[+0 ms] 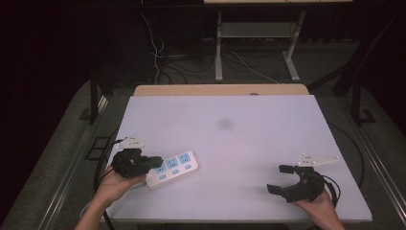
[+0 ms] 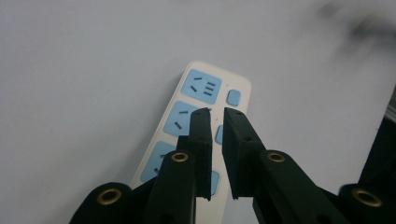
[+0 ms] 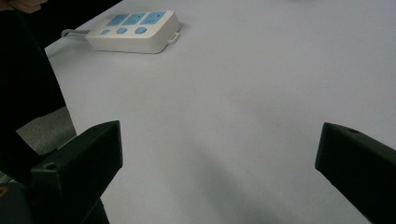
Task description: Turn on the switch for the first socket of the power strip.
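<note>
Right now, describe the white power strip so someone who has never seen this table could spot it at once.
Start at the big pale table and look to its near left corner, just beyond the left gripper. There lies the flat white plastic power strip, the table's one loose object, marked by three light-blue socket faces with a small blue button beside each.

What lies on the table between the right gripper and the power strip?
Nothing: in the high view, only bare white table separates the right gripper from the power strip; the right gripper view shows the same.
</note>
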